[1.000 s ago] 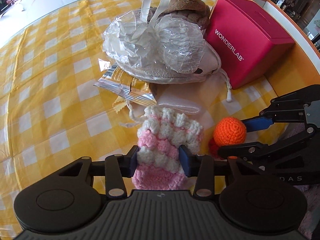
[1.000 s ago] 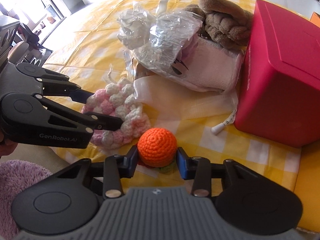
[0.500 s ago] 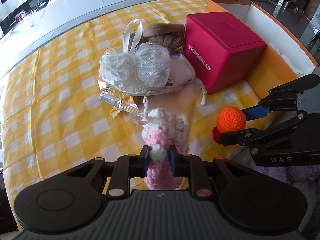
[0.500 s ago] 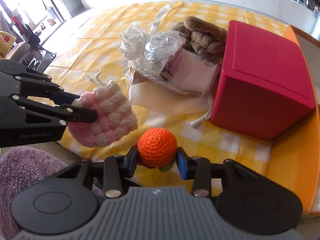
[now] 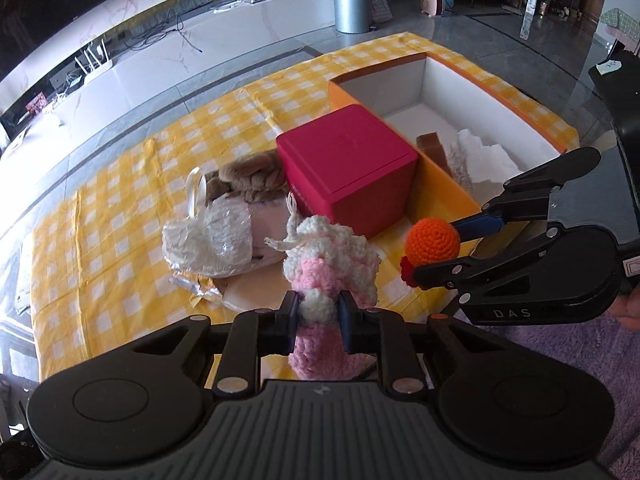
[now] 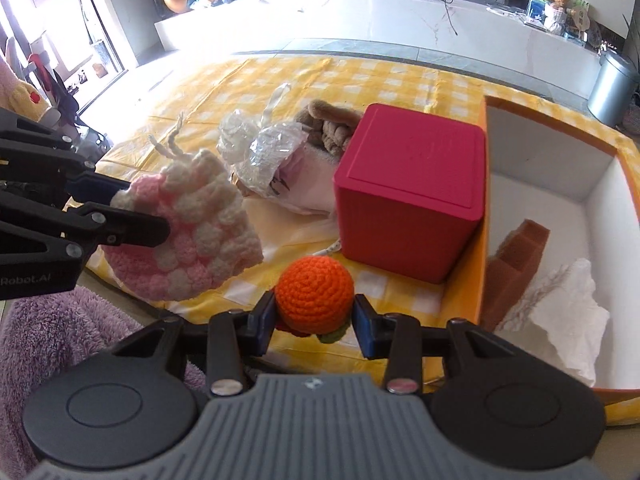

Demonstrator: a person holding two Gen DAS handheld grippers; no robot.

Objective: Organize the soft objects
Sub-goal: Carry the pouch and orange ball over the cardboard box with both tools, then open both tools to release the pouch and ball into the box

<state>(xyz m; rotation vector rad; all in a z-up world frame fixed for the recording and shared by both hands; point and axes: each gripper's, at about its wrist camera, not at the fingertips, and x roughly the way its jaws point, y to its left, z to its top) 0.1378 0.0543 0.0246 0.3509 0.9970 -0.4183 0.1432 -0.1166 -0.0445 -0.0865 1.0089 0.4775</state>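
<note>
Your left gripper (image 5: 319,314) has its jaws pinched on the pink-and-white crocheted drawstring pouch (image 5: 328,264), which hangs clear of the yellow-and-white checked tablecloth (image 5: 120,240) with its two cream cords sticking up. Your right gripper (image 6: 315,322) has its jaws closed on the round orange crocheted ball (image 6: 315,293) (a bit of red and green yarn shows under it), and it too is held above the cloth, near the table's front edge. From your right wrist view the pouch (image 6: 188,232) sits just left of the ball, the two apart.

Behind them on the cloth stands the closed magenta cube-shaped box (image 6: 412,188), its side against the orange wall of the open shallow orange carton with white lining (image 5: 448,184). Inside that carton lie a brown foam block (image 6: 520,252) and crumpled white tissue paper (image 6: 568,316). Left of the magenta box you have a pile: a crinkled clear plastic bag with a white ribbon (image 5: 208,236), a pale pink fabric pouch (image 6: 308,184) beneath it, and a brown braided plush piece (image 5: 252,176) behind. A purple fluffy rug (image 6: 52,332) lies below the table edge.
</note>
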